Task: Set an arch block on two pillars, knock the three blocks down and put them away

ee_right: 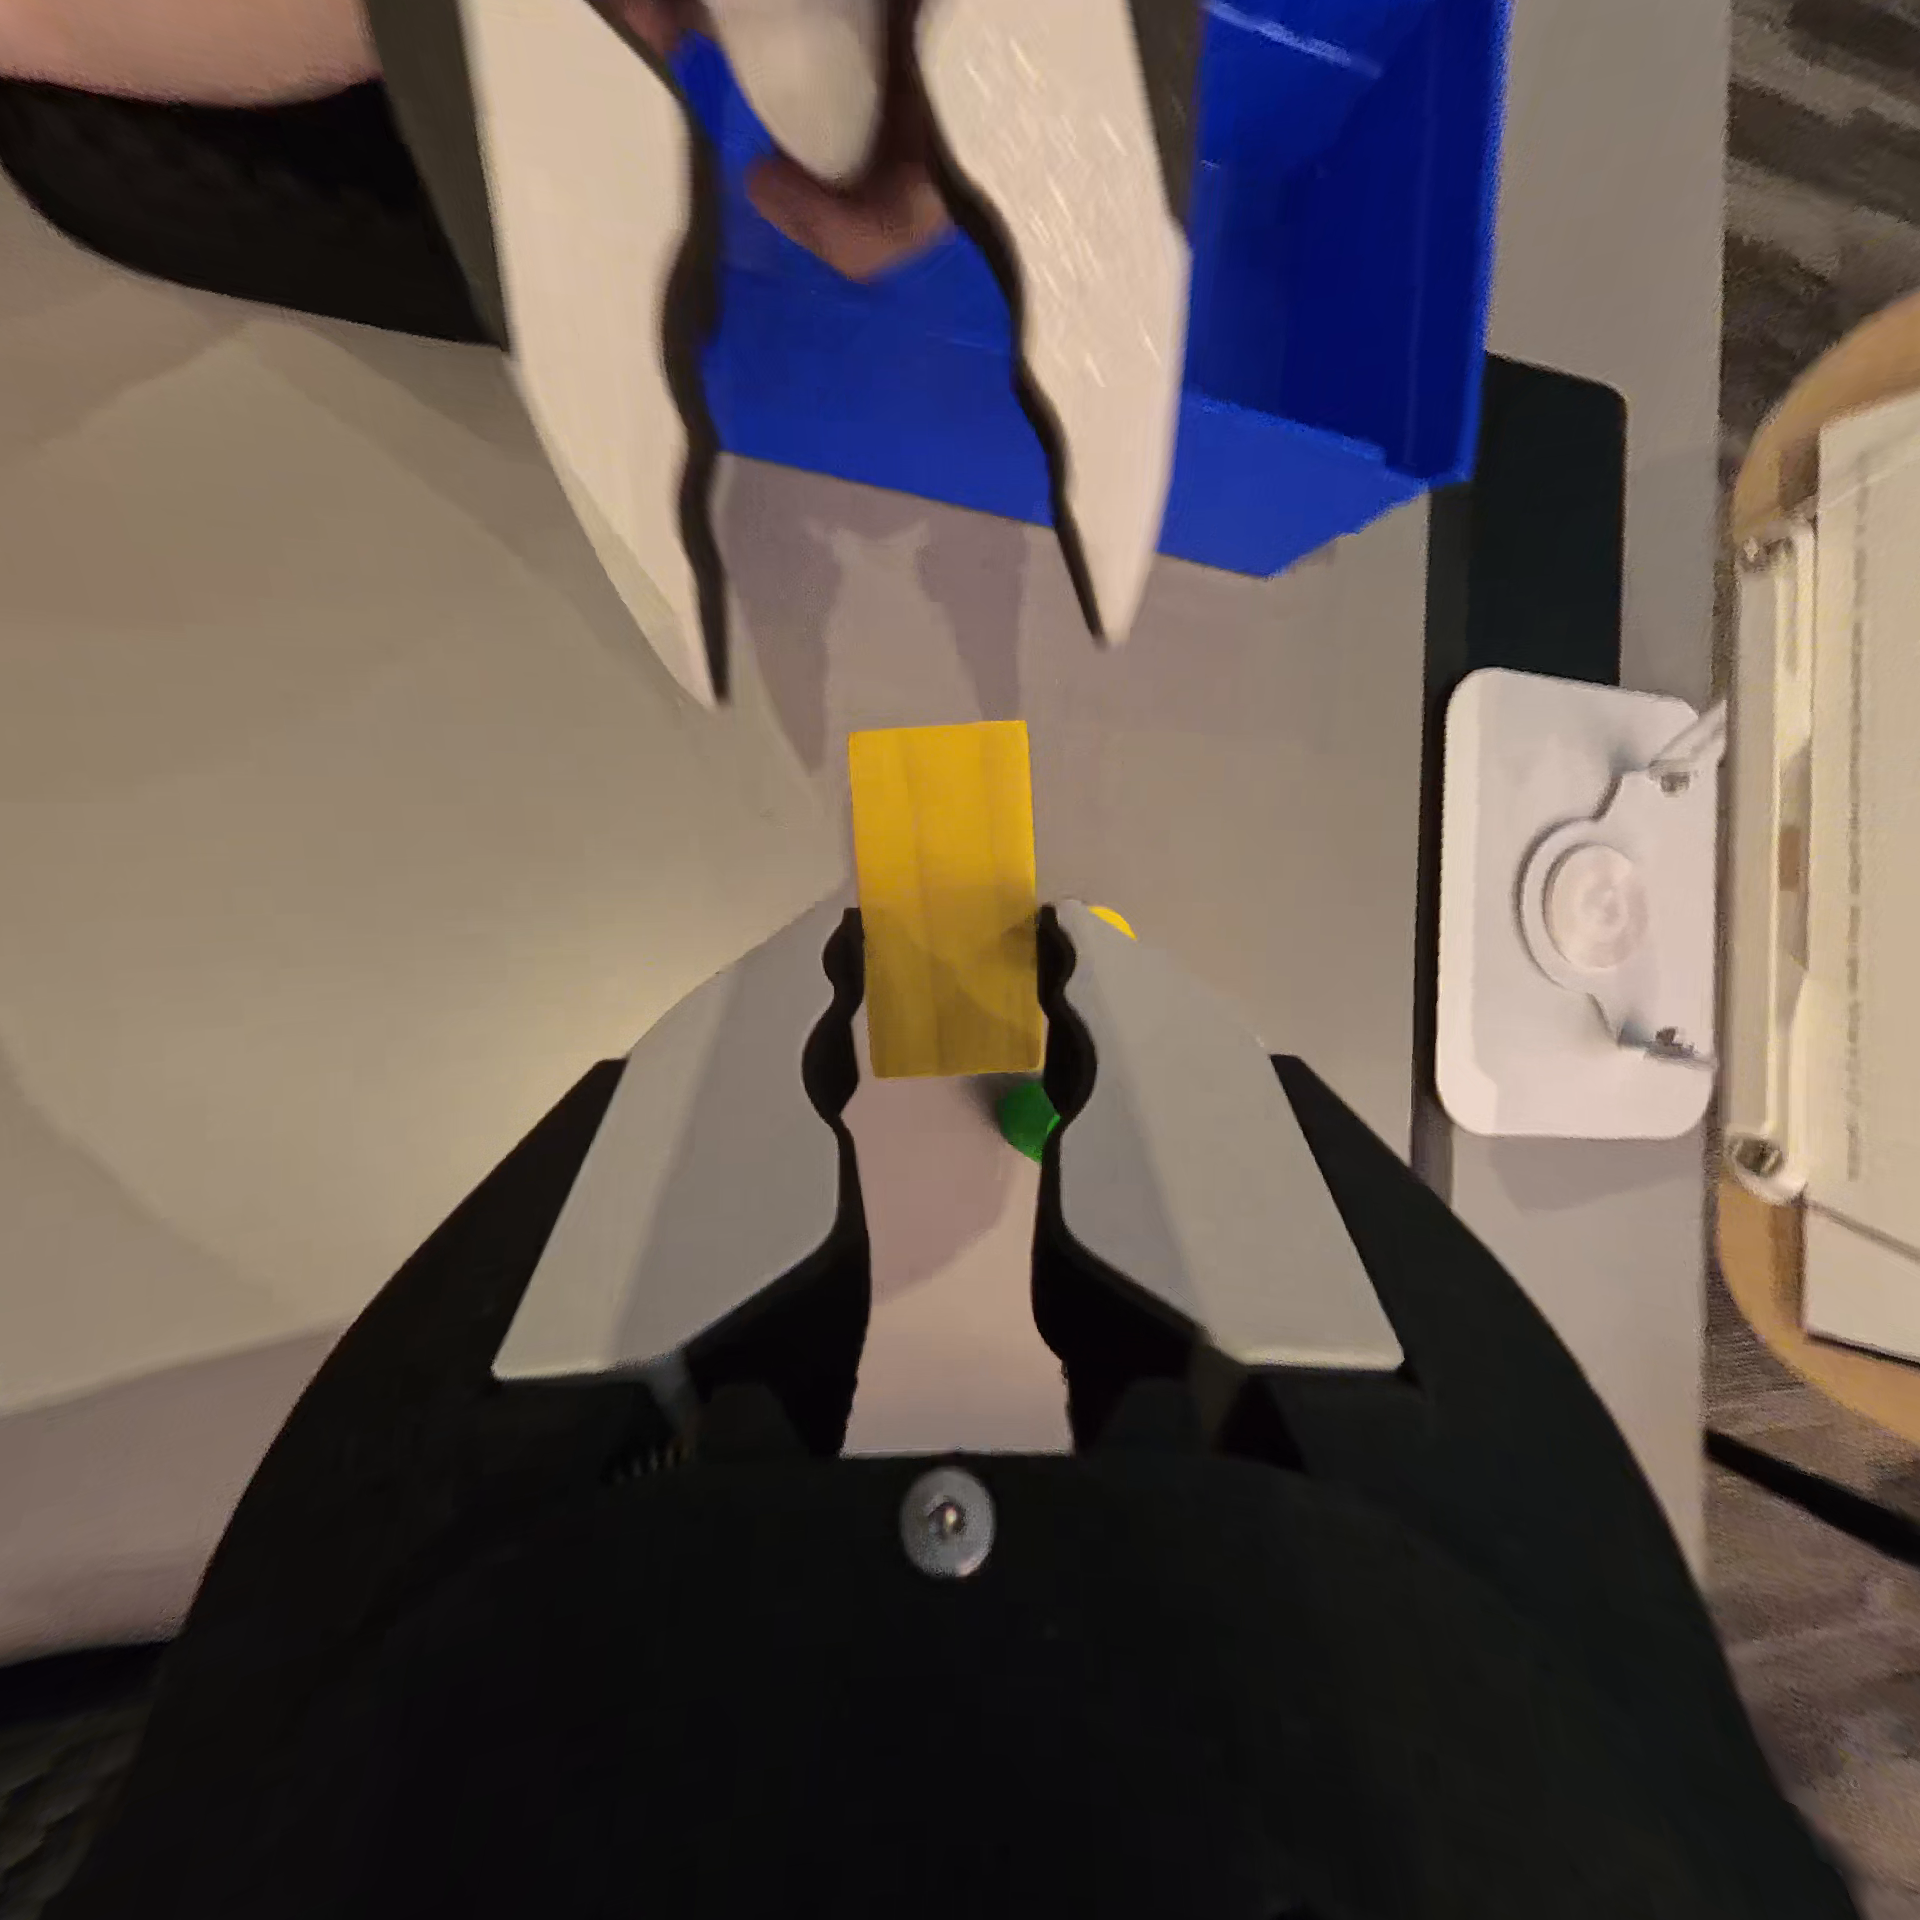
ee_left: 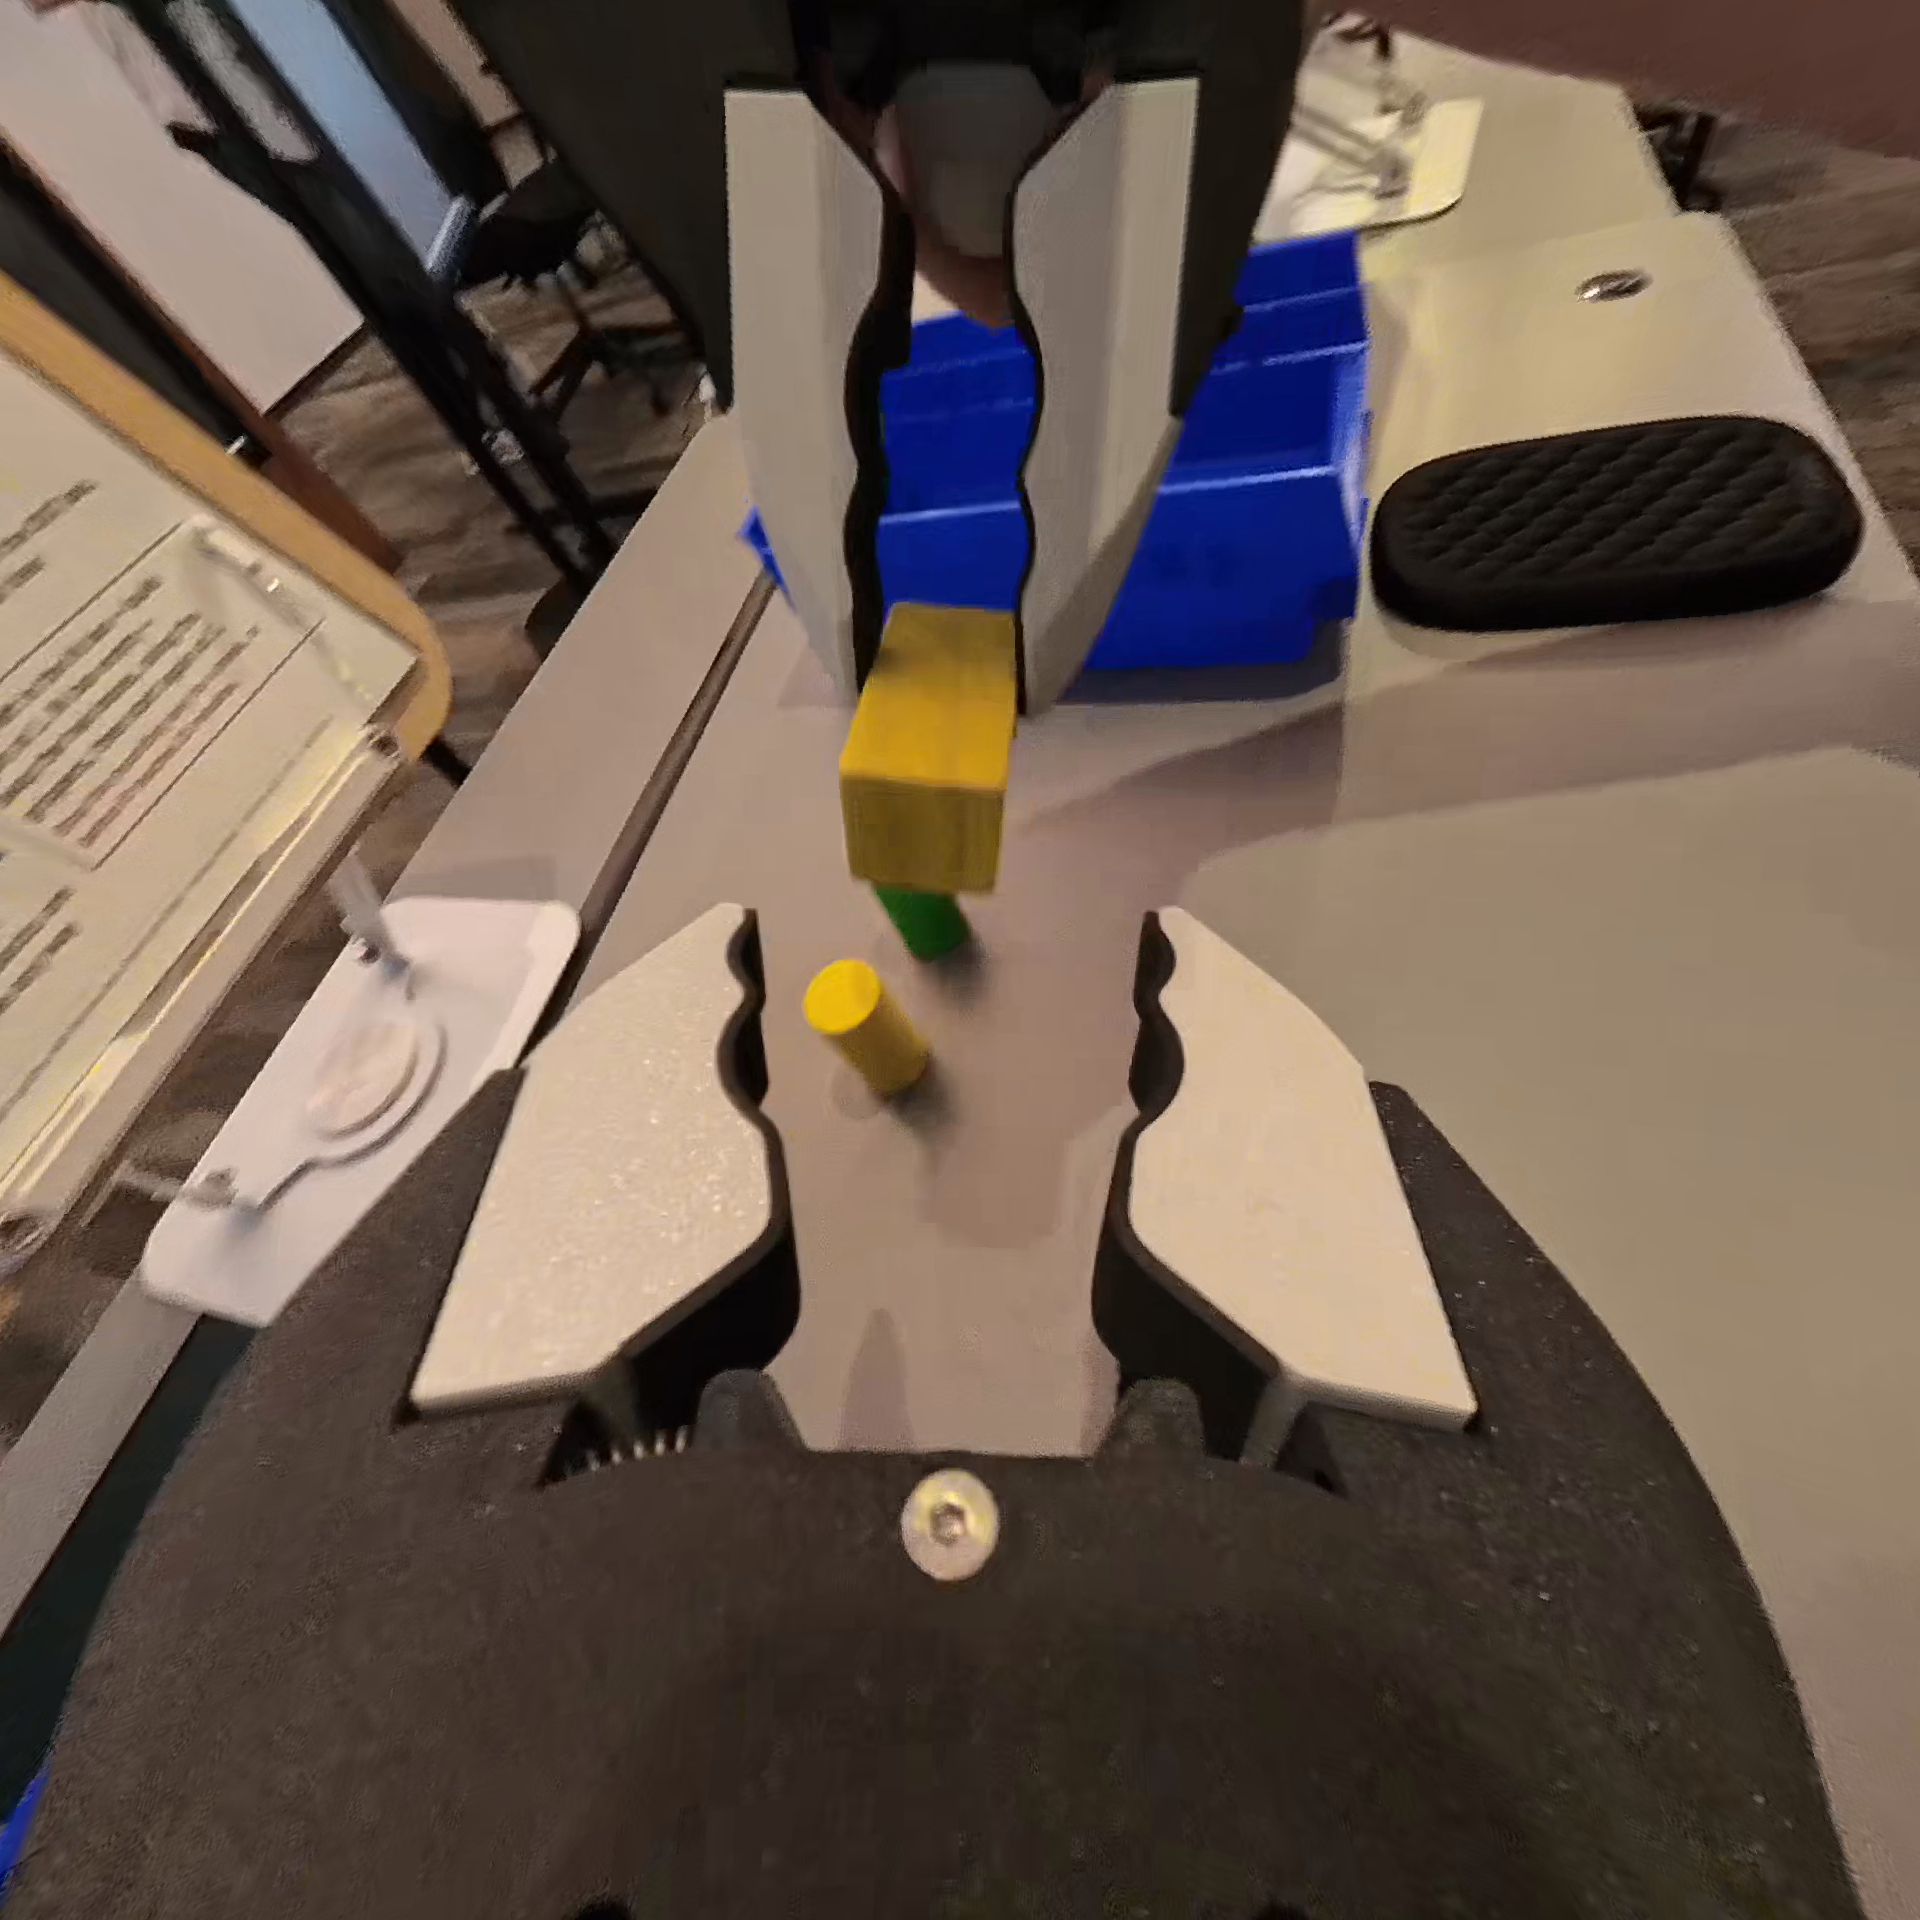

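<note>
Grey desk (ee_left: 1558, 1039), white mount plate (ee_left: 364, 1091) at left edge, blue bin (ee_left: 1247, 561) behind the work area. Left gripper (ee_left: 945, 997) is spread wide and empty, low over the yellow pillar (ee_left: 864, 1027); green pillar (ee_left: 920, 920) just beyond. Both look tilted or blurred. Right gripper (ee_right: 948, 966) clamps the yellow arch block (ee_right: 943, 894), long axis running along its fingers, directly above the green pillar and offset from the yellow one. Right is nearer; placement hinges on spanning both tops.

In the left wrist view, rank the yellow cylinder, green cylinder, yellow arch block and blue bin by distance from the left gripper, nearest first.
From the left gripper:
1. Yellow cylinder, standing tilted between the fingertips, slightly left.
2. Green cylinder, just beyond, partly under the block.
3. Yellow arch block, held by the right gripper.
4. Blue bin, behind, toward the right.
</note>
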A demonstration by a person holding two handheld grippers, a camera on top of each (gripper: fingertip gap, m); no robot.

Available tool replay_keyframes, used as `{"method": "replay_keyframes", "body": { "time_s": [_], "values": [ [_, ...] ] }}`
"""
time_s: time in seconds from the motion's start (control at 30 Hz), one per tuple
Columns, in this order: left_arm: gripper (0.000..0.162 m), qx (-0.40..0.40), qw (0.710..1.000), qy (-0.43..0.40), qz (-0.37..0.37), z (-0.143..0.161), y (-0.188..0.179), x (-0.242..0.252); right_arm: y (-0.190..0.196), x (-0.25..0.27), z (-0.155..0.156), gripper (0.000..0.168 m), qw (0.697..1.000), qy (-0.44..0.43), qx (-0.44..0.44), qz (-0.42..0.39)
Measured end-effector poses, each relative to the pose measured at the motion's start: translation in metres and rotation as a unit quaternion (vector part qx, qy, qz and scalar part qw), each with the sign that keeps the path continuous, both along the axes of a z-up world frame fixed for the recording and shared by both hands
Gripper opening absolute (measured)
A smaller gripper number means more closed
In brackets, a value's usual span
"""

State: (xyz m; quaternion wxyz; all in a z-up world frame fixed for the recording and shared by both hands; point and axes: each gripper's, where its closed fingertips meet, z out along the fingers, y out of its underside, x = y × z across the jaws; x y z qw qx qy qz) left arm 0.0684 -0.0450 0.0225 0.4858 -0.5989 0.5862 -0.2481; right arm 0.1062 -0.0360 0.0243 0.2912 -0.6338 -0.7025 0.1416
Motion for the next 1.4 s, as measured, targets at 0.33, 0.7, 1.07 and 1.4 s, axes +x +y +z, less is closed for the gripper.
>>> {"method": "replay_keyframes", "body": {
  "time_s": [0.33,0.7,1.07,1.4],
  "values": [
    [0.056,-0.019,0.996,-0.074,0.047,0.039,0.02,-0.055,0.072,0.034,-0.079,0.033,0.991,-0.039,-0.094,-0.087],
    [0.056,-0.03,0.997,-0.052,0.043,0.027,0.022,-0.051,0.081,0.037,-0.102,0.033,0.99,-0.054,-0.104,-0.082],
    [0.056,-0.039,0.998,-0.031,0.042,0.015,0.023,-0.047,0.082,0.035,-0.102,0.033,0.992,-0.044,-0.089,-0.077],
    [0.061,-0.035,0.997,-0.049,0.044,0.026,0.02,-0.05,0.058,0.012,-0.02,0.056,0.995,0.084,-0.042,-0.027]
  ]
}}
